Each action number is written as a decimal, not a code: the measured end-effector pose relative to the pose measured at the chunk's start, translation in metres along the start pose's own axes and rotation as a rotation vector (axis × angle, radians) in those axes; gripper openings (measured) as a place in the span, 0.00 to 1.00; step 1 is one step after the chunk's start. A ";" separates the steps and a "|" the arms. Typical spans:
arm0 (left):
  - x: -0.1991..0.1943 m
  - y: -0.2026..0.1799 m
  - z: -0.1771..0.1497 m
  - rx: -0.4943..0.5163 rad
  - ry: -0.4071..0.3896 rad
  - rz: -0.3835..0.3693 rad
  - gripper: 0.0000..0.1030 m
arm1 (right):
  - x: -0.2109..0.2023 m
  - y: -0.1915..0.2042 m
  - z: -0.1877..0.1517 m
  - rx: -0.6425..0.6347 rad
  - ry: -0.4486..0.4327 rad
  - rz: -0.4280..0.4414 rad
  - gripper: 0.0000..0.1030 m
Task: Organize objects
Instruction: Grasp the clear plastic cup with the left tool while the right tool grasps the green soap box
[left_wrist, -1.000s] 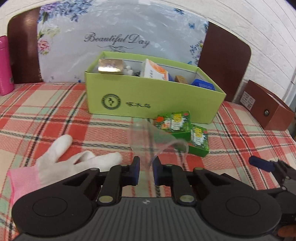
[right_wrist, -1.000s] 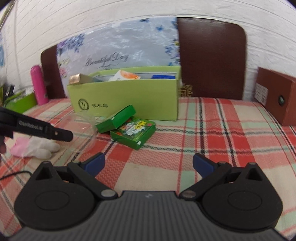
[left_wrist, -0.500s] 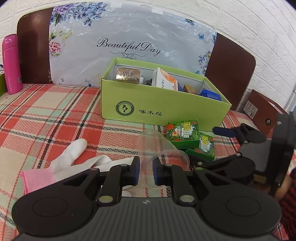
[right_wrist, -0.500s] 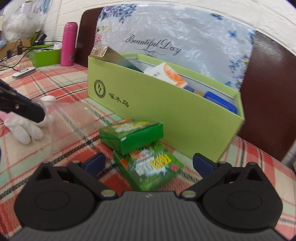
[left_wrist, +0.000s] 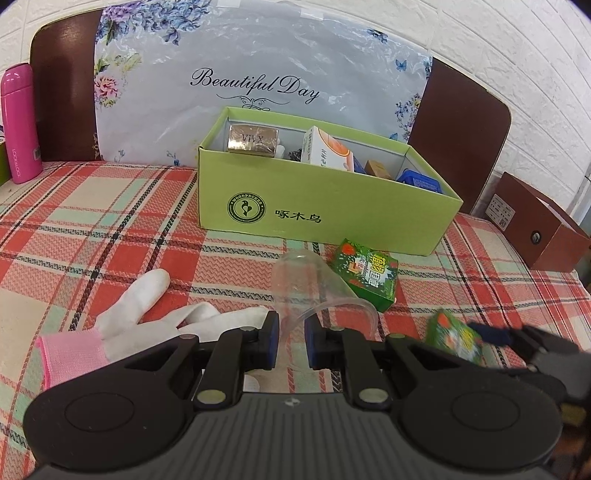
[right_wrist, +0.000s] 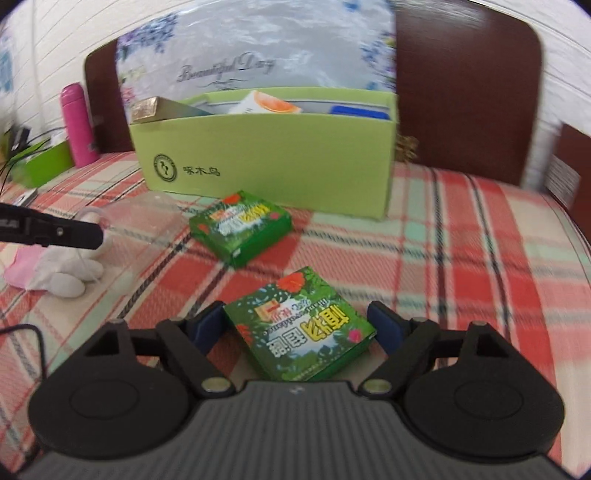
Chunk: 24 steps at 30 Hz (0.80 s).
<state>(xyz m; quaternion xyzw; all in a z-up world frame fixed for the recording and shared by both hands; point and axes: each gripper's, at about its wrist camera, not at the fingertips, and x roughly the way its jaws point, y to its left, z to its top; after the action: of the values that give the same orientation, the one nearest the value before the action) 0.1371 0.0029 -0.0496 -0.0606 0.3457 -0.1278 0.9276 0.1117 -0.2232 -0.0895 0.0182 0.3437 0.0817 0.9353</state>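
Observation:
My left gripper (left_wrist: 291, 334) is shut on the rim of a clear plastic cup (left_wrist: 306, 284), held above the checked cloth. My right gripper (right_wrist: 295, 326) has its jaws around a green box (right_wrist: 299, 328), both pads at its sides; it looks held, and shows blurred in the left wrist view (left_wrist: 456, 339). A second green box (right_wrist: 240, 225) lies on the cloth in front of the light green open carton (right_wrist: 266, 155), also in the left wrist view (left_wrist: 369, 278). The carton (left_wrist: 317, 212) holds several small boxes.
A white and pink glove (left_wrist: 140, 317) lies left of the cup. A pink bottle (left_wrist: 20, 122) stands far left. A brown box (left_wrist: 535, 229) sits at the right. A chair back with a flowered cover (left_wrist: 255, 85) stands behind the carton.
My right gripper moved onto the nearer green box, closed around it and drew it away from the other one. My left gripper kept holding the cup and rose slightly.

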 end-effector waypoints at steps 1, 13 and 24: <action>0.000 -0.001 -0.001 0.000 0.002 -0.003 0.15 | -0.007 0.001 -0.006 0.035 0.002 -0.002 0.81; -0.004 -0.008 -0.013 0.031 0.010 0.014 0.15 | -0.039 0.027 -0.035 -0.028 0.003 0.025 0.94; 0.015 -0.012 -0.011 0.025 0.026 0.033 0.15 | -0.036 0.034 -0.037 -0.125 -0.017 0.043 0.60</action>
<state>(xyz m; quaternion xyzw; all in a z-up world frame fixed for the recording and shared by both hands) 0.1386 -0.0130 -0.0648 -0.0417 0.3570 -0.1174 0.9258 0.0564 -0.1969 -0.0916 -0.0323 0.3293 0.1228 0.9357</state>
